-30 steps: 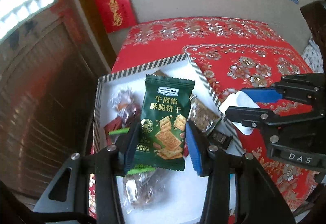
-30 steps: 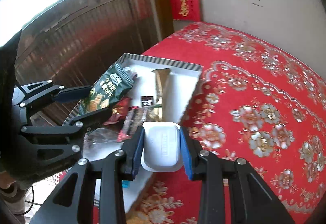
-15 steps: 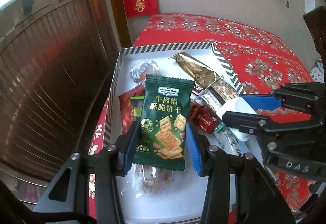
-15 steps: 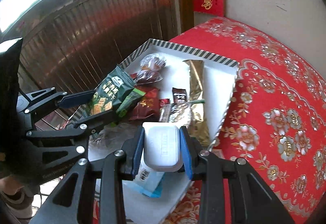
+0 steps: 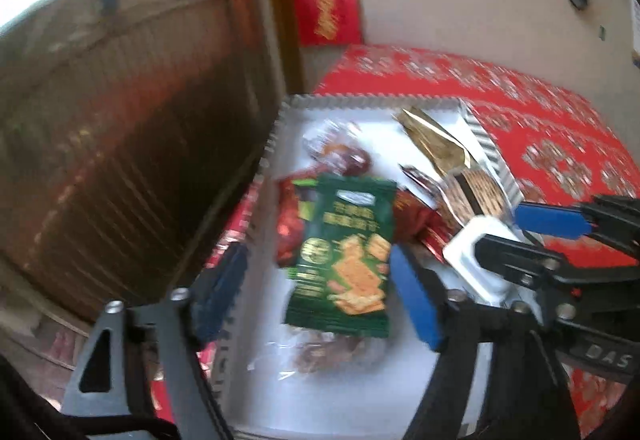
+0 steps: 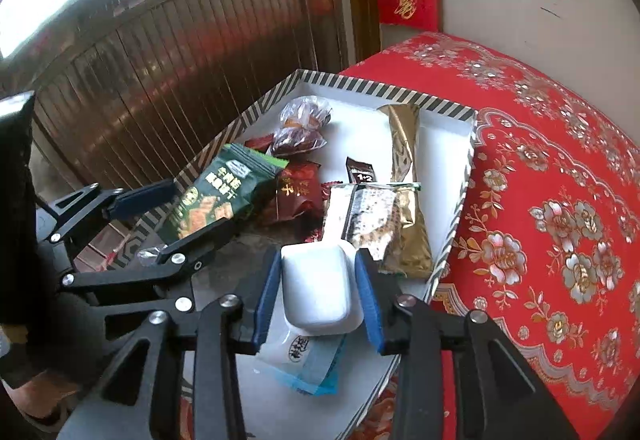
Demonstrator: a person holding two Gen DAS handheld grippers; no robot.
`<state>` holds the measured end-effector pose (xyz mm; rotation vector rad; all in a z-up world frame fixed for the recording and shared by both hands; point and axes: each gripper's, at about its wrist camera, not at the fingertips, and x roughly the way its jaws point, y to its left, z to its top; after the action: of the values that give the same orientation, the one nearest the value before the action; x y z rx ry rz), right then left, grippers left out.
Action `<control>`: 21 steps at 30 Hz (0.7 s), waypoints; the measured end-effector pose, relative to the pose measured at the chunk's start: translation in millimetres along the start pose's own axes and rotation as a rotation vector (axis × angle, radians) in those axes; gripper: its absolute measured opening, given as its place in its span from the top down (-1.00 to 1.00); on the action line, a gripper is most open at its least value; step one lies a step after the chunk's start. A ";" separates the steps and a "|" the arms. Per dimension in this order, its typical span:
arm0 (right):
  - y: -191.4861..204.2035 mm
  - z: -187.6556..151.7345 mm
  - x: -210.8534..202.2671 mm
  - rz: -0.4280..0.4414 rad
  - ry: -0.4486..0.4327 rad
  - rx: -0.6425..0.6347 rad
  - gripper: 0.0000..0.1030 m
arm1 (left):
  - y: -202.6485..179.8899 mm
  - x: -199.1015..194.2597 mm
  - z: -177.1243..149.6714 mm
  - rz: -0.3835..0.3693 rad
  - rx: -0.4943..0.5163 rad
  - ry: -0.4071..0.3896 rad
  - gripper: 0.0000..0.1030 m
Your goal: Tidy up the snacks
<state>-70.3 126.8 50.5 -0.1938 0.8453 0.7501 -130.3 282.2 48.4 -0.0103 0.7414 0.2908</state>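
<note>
Your left gripper [image 5: 320,292] is opening over the striped-rim box [image 6: 460,228]: its blue pads [image 5: 416,300] stand wide and clear of the green cracker packet [image 5: 344,256], which sits loose between them, no pad pressing on it. In the left wrist view that packet overlaps the red wrapped sweets [image 5: 288,228] at its 10 o'clock and a clear bag of brown snacks [image 5: 332,352] at its 6 o'clock. The view is blurred, so finer contact is hard to judge.

Your right gripper [image 6: 318,292] is also opening. The white plastic cup [image 6: 318,288] is between its blue pads [image 6: 370,304]; a thin gap shows on the right side, while on the left side you cannot tell whether the pad touches it. The cup lies over a blue-and-white sachet [image 6: 308,364] on the box floor, at the box's near end.

From the cup in the right wrist view, a speckled clear-wrapped bar [image 6: 372,215] lies at 1 o'clock, overlapping the long gold packet [image 6: 406,191] that runs toward 12. A small dark sachet [image 6: 360,169] sits at 12, and two clear-wrapped pastries [image 6: 300,127] lie far off at 11. The box rests on a red floral cloth [image 6: 552,199] spreading to 3 o'clock.
</note>
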 end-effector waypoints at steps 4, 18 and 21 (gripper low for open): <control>-0.7 -6.7 -23.4 -0.032 -0.098 0.023 -0.19 | 3.7 -19.8 -2.4 0.014 -0.068 -0.066 -0.69; -12.0 -42.4 -89.5 -0.231 -0.357 0.091 -0.57 | -27.8 -67.0 -18.9 0.045 -0.074 -0.275 -0.82; -15.6 -49.8 -97.1 -0.256 -0.394 0.111 -0.57 | -35.1 -75.2 -21.1 0.068 -0.048 -0.311 -0.88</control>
<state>-131.6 42.8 87.1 -0.0500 0.4734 0.4772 -187.6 226.9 79.7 0.0144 0.4266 0.3655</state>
